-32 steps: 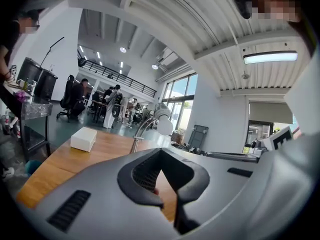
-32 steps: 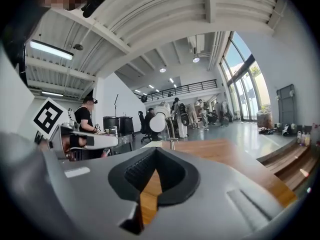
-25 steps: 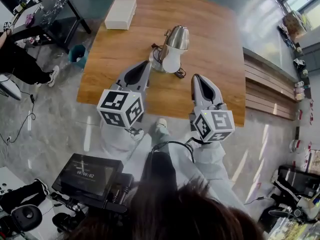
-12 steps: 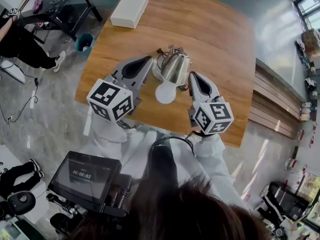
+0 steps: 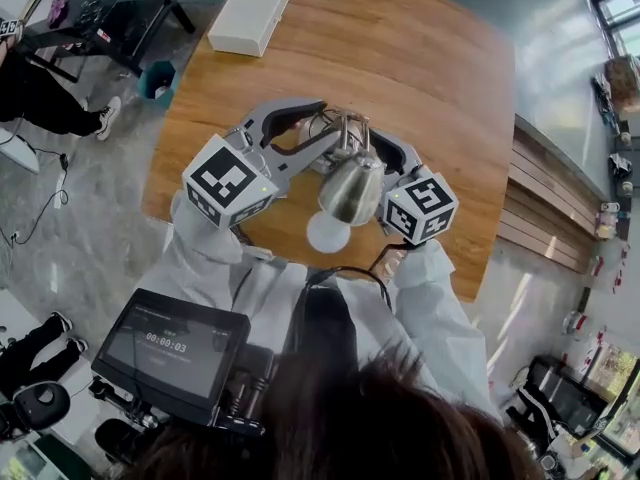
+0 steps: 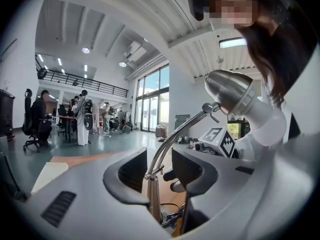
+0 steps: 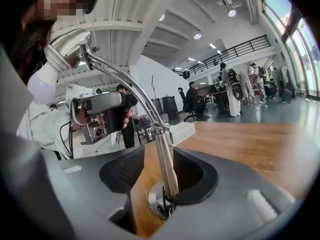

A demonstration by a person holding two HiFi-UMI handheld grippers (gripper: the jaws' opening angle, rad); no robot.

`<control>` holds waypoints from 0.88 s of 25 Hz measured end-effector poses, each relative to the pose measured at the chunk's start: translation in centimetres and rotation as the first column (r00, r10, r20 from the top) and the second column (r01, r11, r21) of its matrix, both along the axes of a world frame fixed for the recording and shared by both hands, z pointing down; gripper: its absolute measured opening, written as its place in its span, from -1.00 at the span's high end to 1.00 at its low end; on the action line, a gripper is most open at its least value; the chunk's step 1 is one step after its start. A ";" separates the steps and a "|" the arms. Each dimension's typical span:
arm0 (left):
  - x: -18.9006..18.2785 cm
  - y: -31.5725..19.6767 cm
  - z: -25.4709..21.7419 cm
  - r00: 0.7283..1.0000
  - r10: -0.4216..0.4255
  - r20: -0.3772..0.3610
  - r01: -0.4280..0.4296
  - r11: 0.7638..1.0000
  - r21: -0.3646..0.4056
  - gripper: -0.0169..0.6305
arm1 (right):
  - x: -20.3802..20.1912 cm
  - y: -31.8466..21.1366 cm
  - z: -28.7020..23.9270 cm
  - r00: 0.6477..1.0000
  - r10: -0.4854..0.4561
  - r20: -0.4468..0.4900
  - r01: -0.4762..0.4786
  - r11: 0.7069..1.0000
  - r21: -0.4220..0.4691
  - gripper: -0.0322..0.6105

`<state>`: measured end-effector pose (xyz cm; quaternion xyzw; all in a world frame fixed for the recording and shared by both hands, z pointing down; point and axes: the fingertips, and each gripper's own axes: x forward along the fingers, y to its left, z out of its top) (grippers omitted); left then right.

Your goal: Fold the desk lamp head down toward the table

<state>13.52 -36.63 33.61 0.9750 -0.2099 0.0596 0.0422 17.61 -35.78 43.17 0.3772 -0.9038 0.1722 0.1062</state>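
The desk lamp has a brushed-metal head (image 5: 352, 188) with a white diffuser (image 5: 328, 232), a curved arm (image 6: 175, 136) and an upright stem (image 7: 165, 164) on a round base (image 7: 156, 198). It stands on the wooden table (image 5: 440, 68). My left gripper (image 5: 328, 126) comes in from the left and my right gripper (image 5: 385, 153) from the right. Both have just been opening their jaws. The stem (image 6: 154, 196) stands between the left gripper's (image 6: 160, 174) jaws, with gaps either side. It also stands inside the right gripper's (image 7: 159, 173) jaws, close to the right jaw. The lamp head (image 6: 232, 91) leans toward the person.
A white box (image 5: 248, 15) lies at the table's far left corner. A coiled cord (image 7: 162, 209) sits by the lamp base. A small blue bin (image 5: 157, 80) and a seated person (image 5: 30, 98) are left of the table. A wooden bench (image 5: 550, 183) runs along the right.
Both grippers have moved forward over the table to the lamp. Their jaws, shut before, now stand open on either side of its stem.
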 end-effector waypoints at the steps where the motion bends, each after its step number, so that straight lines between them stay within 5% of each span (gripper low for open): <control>1: 0.2 0.4 -0.1 1.000 0.024 0.010 -0.024 0.999 0.020 0.51 | -0.3 0.1 0.1 1.000 -0.012 -0.005 0.012 1.000 0.000 0.43; 8: 1.7 2.2 -0.4 0.990 0.133 0.052 -0.137 0.986 0.093 0.51 | -1.7 0.1 1.0 0.999 -0.047 -0.025 0.047 0.999 0.006 0.42; 15: 2.2 3.0 -1.5 0.988 0.138 0.062 -0.147 0.975 0.166 0.52 | -1.6 -0.3 1.6 0.999 -0.037 0.009 0.037 0.999 -0.009 0.43; 17: 2.0 3.1 -1.8 0.989 0.130 0.065 -0.140 0.973 0.185 0.66 | -1.8 -0.3 1.6 0.999 -0.048 0.015 0.048 0.999 -0.010 0.46; 22: 2.1 3.2 -2.0 0.981 0.134 0.139 -0.165 0.955 0.245 0.73 | -1.9 -0.4 1.7 0.997 -0.052 0.060 0.054 0.998 -0.039 0.53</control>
